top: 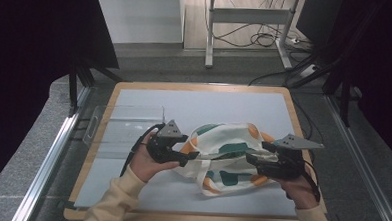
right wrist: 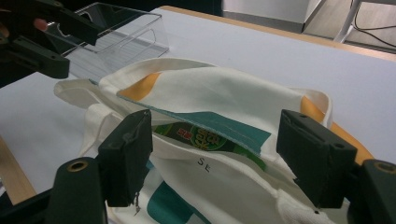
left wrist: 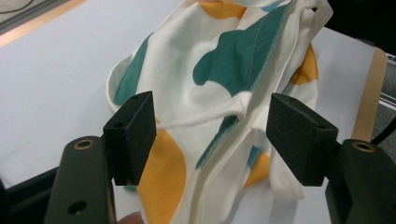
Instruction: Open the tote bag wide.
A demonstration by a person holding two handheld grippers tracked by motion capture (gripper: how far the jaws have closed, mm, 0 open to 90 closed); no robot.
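Both grippers, left (top: pixel 191 155) and right (top: pixel 252 158), gape wide, gripping nothing, flanking the cloth bag (top: pixel 227 157) mid-mat (green packet (right wrist: pixel 201 136) peeking inside), so a closing pinch could snag one floppy layer only.

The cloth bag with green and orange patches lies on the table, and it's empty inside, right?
Not quite. The bag does lie on the table, but it isn't empty: the right gripper view shows a green package inside its open mouth.
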